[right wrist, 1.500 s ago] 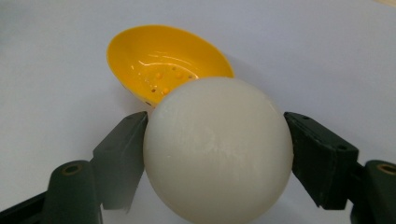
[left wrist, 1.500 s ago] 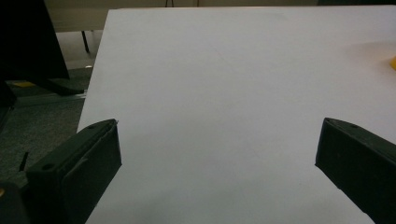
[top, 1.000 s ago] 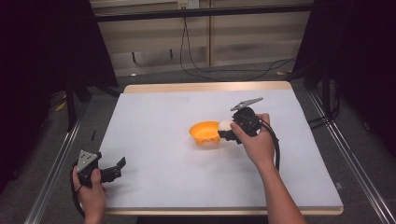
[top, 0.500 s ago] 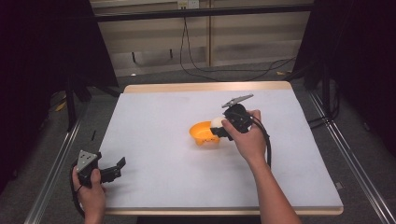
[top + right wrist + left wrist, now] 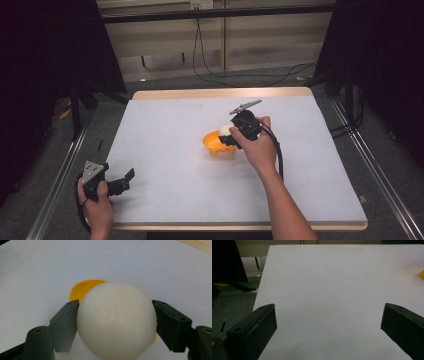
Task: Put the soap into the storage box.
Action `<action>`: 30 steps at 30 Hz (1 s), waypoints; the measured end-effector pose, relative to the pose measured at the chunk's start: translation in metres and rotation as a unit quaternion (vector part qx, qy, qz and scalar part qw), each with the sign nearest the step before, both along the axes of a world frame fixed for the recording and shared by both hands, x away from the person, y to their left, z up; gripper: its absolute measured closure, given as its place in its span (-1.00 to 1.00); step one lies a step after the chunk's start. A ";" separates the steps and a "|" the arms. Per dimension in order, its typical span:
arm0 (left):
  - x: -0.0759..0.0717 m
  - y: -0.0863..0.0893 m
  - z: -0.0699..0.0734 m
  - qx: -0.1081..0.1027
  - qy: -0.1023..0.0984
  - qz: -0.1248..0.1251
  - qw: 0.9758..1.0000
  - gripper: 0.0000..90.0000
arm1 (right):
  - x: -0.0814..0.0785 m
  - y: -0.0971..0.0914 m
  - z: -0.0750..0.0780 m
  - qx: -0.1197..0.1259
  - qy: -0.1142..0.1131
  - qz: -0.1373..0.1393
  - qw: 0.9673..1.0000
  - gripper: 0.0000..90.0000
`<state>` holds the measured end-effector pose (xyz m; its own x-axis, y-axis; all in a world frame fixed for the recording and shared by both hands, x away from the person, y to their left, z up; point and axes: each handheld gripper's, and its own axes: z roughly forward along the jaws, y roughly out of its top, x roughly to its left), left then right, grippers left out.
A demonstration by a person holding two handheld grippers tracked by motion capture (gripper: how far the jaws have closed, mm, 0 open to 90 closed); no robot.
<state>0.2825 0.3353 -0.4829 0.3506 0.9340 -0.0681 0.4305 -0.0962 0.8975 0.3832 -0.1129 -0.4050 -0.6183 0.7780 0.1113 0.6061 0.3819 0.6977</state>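
A white ball [image 5: 116, 320] is clamped between the two black jaws of my right gripper [image 5: 116, 323], which is shut on it. Behind and under the ball lies an orange bowl [image 5: 82, 288]. From above, the ball [image 5: 224, 131] hangs over the right rim of the orange bowl [image 5: 215, 145] near the middle of the table, and my right gripper [image 5: 231, 138] points left at it. My left gripper [image 5: 127, 180] rests at the table's front left corner, open with nothing in it. In its own view my left gripper [image 5: 328, 315] has its jaws spread wide over bare white table.
The white tabletop [image 5: 165, 125] has a wooden edge [image 5: 220, 93] at the far side. Metal rails [image 5: 62, 170] run along both sides. Cables [image 5: 210, 75] lie on the floor beyond. A sliver of the orange bowl [image 5: 421, 274] shows at the right edge of the left gripper view.
My right hand has carried the ball a little to the left, from beside the bowl to over its rim. The left hand and the bowl have stayed put.
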 end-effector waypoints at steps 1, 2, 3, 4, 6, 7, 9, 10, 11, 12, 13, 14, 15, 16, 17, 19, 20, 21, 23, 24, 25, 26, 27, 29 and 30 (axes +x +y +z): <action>0.000 0.000 0.000 -0.003 0.000 0.000 1.000 -1.00 | 0.001 0.001 -0.001 0.000 0.002 -0.001 1.000 -0.44; 0.000 -0.001 0.000 -0.006 0.000 0.000 1.000 -1.00 | 0.001 0.002 -0.001 0.001 0.002 0.000 1.000 -0.44; 0.000 -0.001 0.000 -0.006 0.000 0.000 1.000 -1.00 | 0.002 0.004 -0.002 0.000 0.002 -0.001 1.000 -0.44; 0.000 -0.001 0.000 -0.005 0.000 0.000 1.000 -1.00 | 0.003 0.005 -0.002 -0.001 0.004 -0.002 1.000 -0.44; 0.000 0.000 0.000 -0.002 0.000 0.000 1.000 -1.00 | 0.004 0.007 -0.002 -0.002 0.005 0.000 1.000 -0.44; 0.000 0.000 0.000 -0.003 0.000 0.000 1.000 -1.00 | 0.005 0.008 -0.002 -0.001 0.004 -0.001 1.000 -0.44; 0.000 0.000 0.000 -0.002 -0.001 0.000 1.000 -1.00 | 0.007 0.010 -0.003 -0.001 0.004 0.001 1.000 -0.44; 0.000 0.000 0.000 -0.001 -0.001 -0.001 1.000 -1.00 | 0.007 0.011 -0.004 -0.003 0.005 0.000 1.000 -0.44; 0.000 0.000 0.000 0.001 -0.001 -0.001 1.000 -1.00 | 0.008 0.011 -0.004 -0.007 0.004 -0.001 1.000 -0.44; 0.000 0.000 0.000 -0.001 0.000 -0.001 1.000 -1.00 | 0.008 0.012 -0.005 -0.006 0.006 -0.001 1.000 -0.44; 0.000 0.001 0.000 0.001 -0.001 -0.001 1.000 -1.00 | 0.009 0.013 -0.006 -0.006 0.006 -0.002 1.000 -0.44; 0.000 0.000 0.000 0.000 -0.001 -0.001 1.000 -1.00 | 0.009 0.014 -0.006 -0.006 0.012 -0.007 1.000 -0.44; 0.000 0.000 0.000 -0.001 0.000 -0.002 1.000 -1.00 | 0.010 0.014 -0.007 -0.010 0.009 -0.006 1.000 -0.44; 0.000 0.000 0.000 -0.005 0.001 -0.001 1.000 -1.00 | 0.010 0.015 -0.008 -0.010 0.011 -0.007 1.000 -0.44; 0.000 0.000 0.000 -0.004 0.001 -0.001 1.000 -1.00 | 0.010 0.016 -0.008 -0.011 0.011 -0.009 1.000 -0.44; 0.000 0.000 0.000 -0.004 0.001 -0.001 1.000 -1.00 | 0.011 0.018 -0.009 -0.013 0.012 -0.012 1.000 -0.44; 0.000 0.000 0.000 -0.004 0.001 -0.001 1.000 -1.00 | 0.011 0.018 -0.009 -0.014 0.011 -0.013 1.000 -0.44; 0.000 0.000 0.000 -0.004 0.001 -0.001 1.000 -1.00 | 0.011 0.019 -0.009 -0.017 0.011 -0.016 1.000 -0.44; 0.000 0.000 0.000 -0.004 0.001 -0.001 1.000 -1.00 | 0.012 0.020 -0.010 -0.014 0.011 -0.021 1.000 -0.44; 0.000 0.000 0.000 -0.005 0.001 -0.001 1.000 -1.00 | 0.011 0.020 -0.011 -0.015 0.013 -0.023 1.000 -0.44; 0.000 0.000 0.000 -0.005 0.001 -0.001 1.000 -1.00 | 0.011 0.021 -0.011 -0.017 0.014 -0.025 0.999 -0.44; 0.000 0.000 0.000 -0.005 0.001 -0.001 1.000 -1.00 | 0.012 0.022 -0.011 -0.019 0.013 -0.026 0.999 -0.44; 0.000 0.000 0.000 -0.005 0.001 -0.001 1.000 -1.00 | 0.012 0.022 -0.012 -0.022 0.011 -0.024 0.999 -0.44; 0.000 0.000 0.000 -0.004 0.001 -0.001 1.000 -1.00 | 0.012 0.024 -0.013 -0.025 0.013 -0.029 0.999 -0.44; 0.000 0.000 0.000 -0.004 0.001 -0.001 1.000 -1.00 | 0.012 0.024 -0.014 -0.026 0.014 -0.029 0.999 -0.44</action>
